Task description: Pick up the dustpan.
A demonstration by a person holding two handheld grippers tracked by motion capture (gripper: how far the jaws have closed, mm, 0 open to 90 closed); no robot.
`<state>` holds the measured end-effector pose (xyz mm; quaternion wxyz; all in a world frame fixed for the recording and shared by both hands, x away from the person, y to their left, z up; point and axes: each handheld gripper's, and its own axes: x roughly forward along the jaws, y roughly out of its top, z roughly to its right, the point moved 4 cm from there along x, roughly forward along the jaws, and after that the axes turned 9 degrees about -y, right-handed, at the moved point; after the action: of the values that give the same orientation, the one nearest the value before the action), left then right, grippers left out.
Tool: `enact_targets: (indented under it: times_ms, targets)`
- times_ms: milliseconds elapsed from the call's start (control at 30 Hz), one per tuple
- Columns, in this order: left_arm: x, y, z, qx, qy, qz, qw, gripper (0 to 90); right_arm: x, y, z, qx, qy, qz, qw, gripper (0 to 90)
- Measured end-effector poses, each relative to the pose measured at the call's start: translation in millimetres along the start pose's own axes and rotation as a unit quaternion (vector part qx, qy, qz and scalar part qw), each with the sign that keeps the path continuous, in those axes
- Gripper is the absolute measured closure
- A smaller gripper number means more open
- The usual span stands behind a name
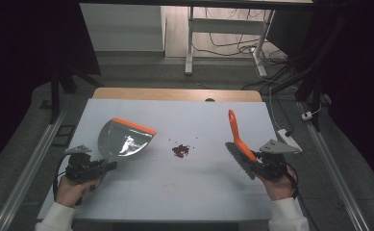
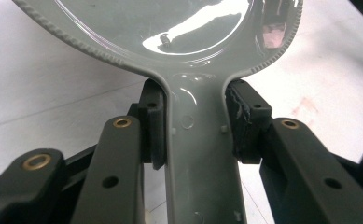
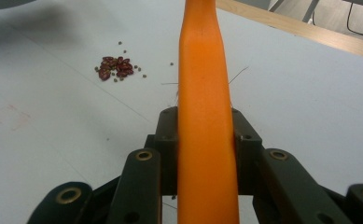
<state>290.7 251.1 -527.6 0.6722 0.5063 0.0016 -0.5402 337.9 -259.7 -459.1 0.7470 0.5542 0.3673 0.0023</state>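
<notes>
Left gripper (image 1: 108, 166) fingers clamp dustpan (image 1: 124, 138) handle; right gripper (image 1: 260, 165) grips brush (image 1: 237, 144). Set pan lip flat beside beans (image 1: 180, 150), frame centre; sweep gently.

**Operator and handheld grippers: appearance**

Left gripper (image 1: 108, 165) and right gripper (image 1: 252, 163): matte black bodies, each topped by a grey three-cornered plate, black cable trailing behind. Jaw linkages carry brass-ringed pivot holes and plain screw holes; pads are black, the left gripper's worn. White cuffed sleeves (image 1: 59, 216) behind both.
</notes>
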Motion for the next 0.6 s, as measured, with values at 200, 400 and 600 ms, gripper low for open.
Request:
enact_targets:
  times_ms: [200,400,600]
  targets:
    - [-0.1,1.7,0.4,0.023,-0.020,0.005,0.9995,61.8,3.5,-0.4,-2.2,0.001,0.002,-0.003,1.0000,70.0]
    - [0.6,1.7,2.6,0.043,-0.027,0.002,0.9987,61.8,5.5,-0.2,-1.3,0.004,0.001,0.000,1.0000,70.0]
    - [1.3,3.1,7.3,0.071,-0.027,-0.009,0.9971,61.8,5.9,1.8,-3.2,0.002,0.000,0.002,1.0000,70.0]
